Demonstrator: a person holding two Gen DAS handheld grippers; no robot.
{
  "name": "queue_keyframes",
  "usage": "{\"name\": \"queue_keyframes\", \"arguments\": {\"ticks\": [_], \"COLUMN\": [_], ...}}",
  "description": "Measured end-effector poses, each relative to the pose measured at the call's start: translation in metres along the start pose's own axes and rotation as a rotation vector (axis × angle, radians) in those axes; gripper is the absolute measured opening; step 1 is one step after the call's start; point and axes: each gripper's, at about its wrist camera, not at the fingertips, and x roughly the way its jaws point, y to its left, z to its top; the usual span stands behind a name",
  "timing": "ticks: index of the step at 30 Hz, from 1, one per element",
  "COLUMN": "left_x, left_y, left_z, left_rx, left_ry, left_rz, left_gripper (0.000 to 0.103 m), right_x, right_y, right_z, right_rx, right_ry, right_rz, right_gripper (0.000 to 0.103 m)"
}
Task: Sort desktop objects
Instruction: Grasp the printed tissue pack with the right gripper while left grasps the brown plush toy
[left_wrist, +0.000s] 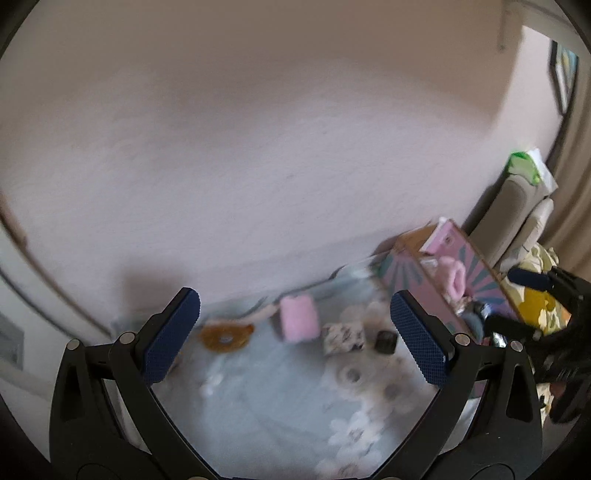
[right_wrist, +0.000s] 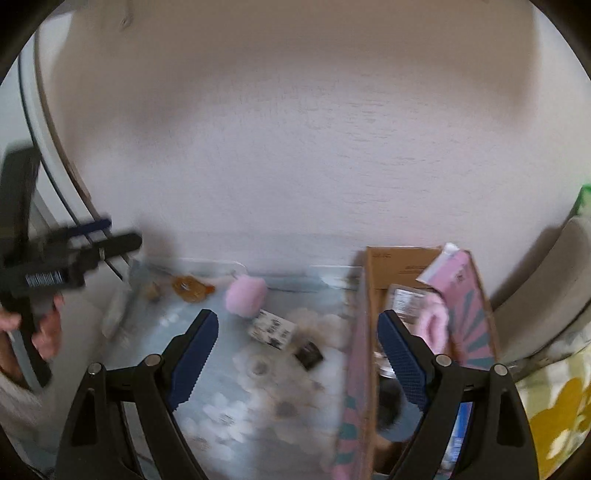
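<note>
On the pale blue flowered cloth (left_wrist: 266, 391) lie an amber bear-shaped piece (left_wrist: 225, 335), a fluffy pink pouch (left_wrist: 299, 323), a small patterned white box (left_wrist: 342, 338) and a small black block (left_wrist: 386, 341). They also show in the right wrist view: bear piece (right_wrist: 191, 287), pink pouch (right_wrist: 246, 296), white box (right_wrist: 273, 328), black block (right_wrist: 308, 355). My left gripper (left_wrist: 295, 336) is open and empty above them. My right gripper (right_wrist: 299, 354) is open and empty, its right finger over the pink cardboard box (right_wrist: 360, 369), which holds several items.
The pink box (left_wrist: 417, 280) stands at the cloth's right edge, with a pink fluffy thing (left_wrist: 456, 278) inside. A pale wall runs close behind. A beige cushion (right_wrist: 546, 295) and a yellow flowered fabric (right_wrist: 561, 410) lie right. The frames are blurred.
</note>
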Motion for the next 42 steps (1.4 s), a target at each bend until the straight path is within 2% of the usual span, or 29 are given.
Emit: {"name": "queue_keyframes", "arguments": {"ticks": [2,5,8,10,12,15,18,21,27,32,34,35,38,42], "left_x": [-0.003,-0.01,-0.016,-0.014,-0.001,0.025,0.052,0.089,0.151,0.177,0.185,0.188,0.197,0.2], "left_y": [0.014,0.032,0.052,0.065,0.07,0.076,0.078,0.078,0.081,0.085,0.087,0.087,0.086,0.085], "left_z": [-0.006,-0.016,-0.026,-0.038,-0.047,-0.064,-0.077,-0.082,-0.082,-0.085,-0.086,-0.086,-0.089,-0.092], "left_rx": [-0.021,-0.048,-0.08,-0.09,-0.086,-0.083,-0.084,-0.087,-0.075,-0.092,-0.094,-0.094,-0.085,-0.067], "left_ry": [-0.009,-0.034,-0.042,-0.054,-0.026,0.024,0.033,0.053,0.083,0.102,0.112,0.118,0.142,0.149], "left_rz": [0.021,0.041,0.037,0.055,0.077,0.062,0.055,0.045,0.063,0.049,0.044,0.043,0.034,0.02], "left_gripper": [0.103,0.103,0.103,0.103,0.103,0.102,0.102,0.102,0.101,0.101,0.096,0.089,0.064,0.056], "right_x": [0.001,-0.006,-0.007,0.007,0.031,0.067,0.102,0.132,0.186,0.212,0.219,0.219,0.222,0.217], "right_y": [0.001,0.005,0.011,0.016,0.02,0.022,0.023,0.027,0.037,0.04,0.04,0.04,0.041,0.045], "right_z": [0.005,0.011,0.008,0.001,-0.012,-0.033,-0.049,-0.056,-0.059,-0.063,-0.063,-0.063,-0.065,-0.069], "right_rx": [0.018,0.011,-0.022,-0.055,-0.061,-0.039,-0.016,0.002,0.059,0.077,0.076,0.073,0.053,0.02], "right_ry": [-0.018,-0.09,-0.135,-0.092,-0.024,0.054,0.113,0.141,0.193,0.203,0.206,0.204,0.21,0.186], "right_rz": [-0.005,-0.079,-0.082,-0.108,-0.093,-0.068,-0.063,-0.035,-0.074,-0.117,-0.124,-0.13,-0.148,-0.214], "right_gripper": [0.086,0.086,0.086,0.086,0.086,0.086,0.086,0.086,0.086,0.086,0.086,0.085,0.069,0.066]}}
